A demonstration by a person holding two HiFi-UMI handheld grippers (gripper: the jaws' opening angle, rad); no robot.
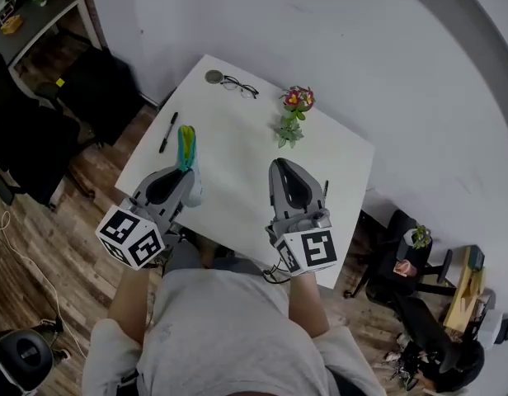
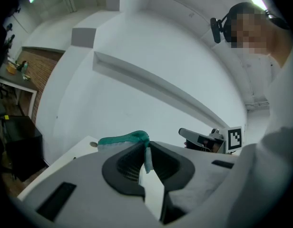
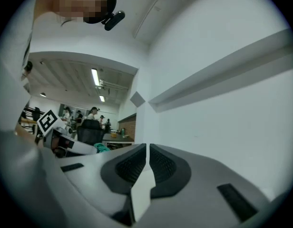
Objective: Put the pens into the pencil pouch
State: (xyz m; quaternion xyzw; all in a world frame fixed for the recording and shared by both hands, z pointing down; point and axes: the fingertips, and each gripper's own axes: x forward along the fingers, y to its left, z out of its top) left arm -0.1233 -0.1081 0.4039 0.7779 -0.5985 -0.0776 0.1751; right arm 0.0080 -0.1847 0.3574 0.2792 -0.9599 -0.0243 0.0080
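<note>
Table (image 1: 237, 159) is bearing one likely roll-prone pen (image 1: 168, 132) beside the pouch (image 1: 186, 145); grasp mid-barrel. Left gripper (image 2: 146, 151) is pinching limp pouch, right gripper (image 3: 147, 148) clenched empty.

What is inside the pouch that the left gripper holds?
Cannot tell: only the white and teal outside of the pouch shows, pinched by the left gripper; its inside is covered. One black pen lies outside it on the table.

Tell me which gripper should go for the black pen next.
Right, probably. The right gripper is empty, jaws together, while the left gripper is clamped on the pencil pouch. The black pen lies towards the table's left, so the right must reach across.
</note>
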